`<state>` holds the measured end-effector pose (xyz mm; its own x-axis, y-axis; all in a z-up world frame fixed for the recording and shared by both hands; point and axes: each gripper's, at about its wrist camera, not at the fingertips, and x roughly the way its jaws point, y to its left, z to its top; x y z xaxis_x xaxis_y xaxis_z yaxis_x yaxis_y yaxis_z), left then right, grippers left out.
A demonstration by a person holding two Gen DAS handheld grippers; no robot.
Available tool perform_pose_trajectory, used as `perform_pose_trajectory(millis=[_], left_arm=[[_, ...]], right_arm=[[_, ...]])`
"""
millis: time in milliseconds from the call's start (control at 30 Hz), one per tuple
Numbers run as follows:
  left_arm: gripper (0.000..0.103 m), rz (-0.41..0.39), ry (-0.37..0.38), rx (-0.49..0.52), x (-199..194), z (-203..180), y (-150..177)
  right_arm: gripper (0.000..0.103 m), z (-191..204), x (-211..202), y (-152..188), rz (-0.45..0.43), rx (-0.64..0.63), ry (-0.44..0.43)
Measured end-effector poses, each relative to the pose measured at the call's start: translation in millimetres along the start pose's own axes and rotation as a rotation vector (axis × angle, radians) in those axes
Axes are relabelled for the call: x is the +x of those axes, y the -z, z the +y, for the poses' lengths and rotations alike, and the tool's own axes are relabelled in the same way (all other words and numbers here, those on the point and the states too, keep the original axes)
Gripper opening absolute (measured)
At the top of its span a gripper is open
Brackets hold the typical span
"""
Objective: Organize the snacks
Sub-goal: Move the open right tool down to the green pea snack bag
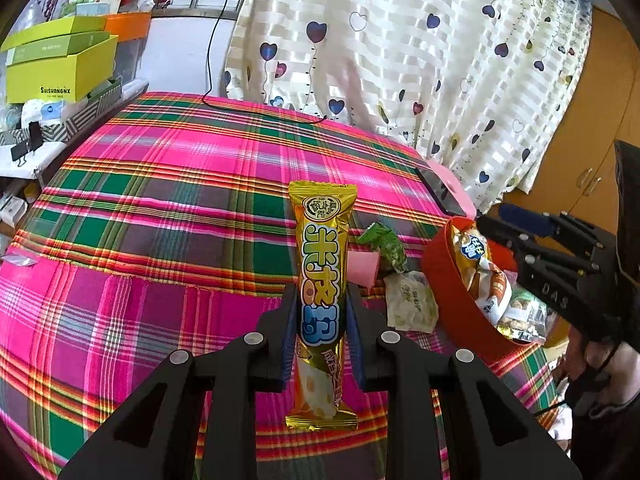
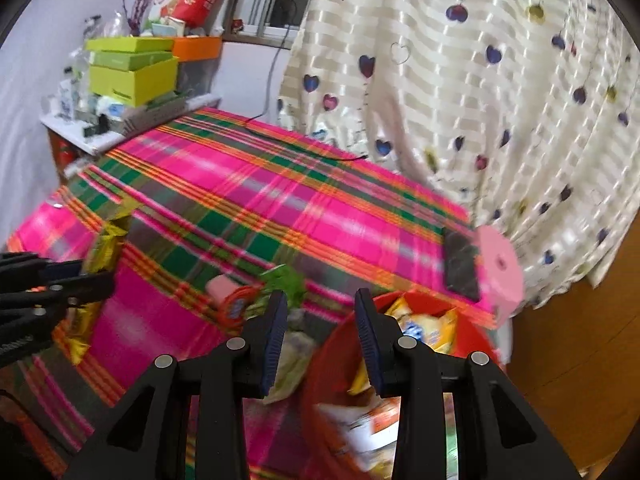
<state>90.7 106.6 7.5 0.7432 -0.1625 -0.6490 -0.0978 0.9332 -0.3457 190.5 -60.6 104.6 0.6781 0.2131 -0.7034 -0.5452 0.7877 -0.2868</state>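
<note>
I see the left gripper [image 1: 322,312] clenched on a gold snack bar [image 1: 322,280], lengthwise above the plaid cloth [image 1: 160,184]. Right gripper [image 2: 320,336] stands released, empty, over the red basket's [image 2: 320,400] rim; open cloth beyond.

Plaid cloth [image 1: 168,184] open at left and far, loose wrappers [image 1: 404,292] and red basket [image 1: 452,312] crowding right, phone [image 1: 440,192] at far-right edge.

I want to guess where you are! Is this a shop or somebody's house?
Most likely a room in somebody's home, perhaps a bedroom. A heart-patterned curtain hangs behind a pink plaid cloth, and stacked green boxes clutter a side shelf. A red bowl holds snacks.
</note>
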Motion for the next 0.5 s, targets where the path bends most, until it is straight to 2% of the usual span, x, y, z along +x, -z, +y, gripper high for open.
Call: perform_pose_trajectory(millis=[233,500], left_arm=[[0.023,-0.007,0.028,-0.004,4.4,7.4,-3.6],[0.023,-0.011,0.046,0.001,5.0,6.9,-4.2]], right_arm=[[0.033,-14.4,0.1,-11.8,-0.004,-0.017,0.116],[0.033,-26.2,-5.8,-17.1,0.001,-0.035,0.199]])
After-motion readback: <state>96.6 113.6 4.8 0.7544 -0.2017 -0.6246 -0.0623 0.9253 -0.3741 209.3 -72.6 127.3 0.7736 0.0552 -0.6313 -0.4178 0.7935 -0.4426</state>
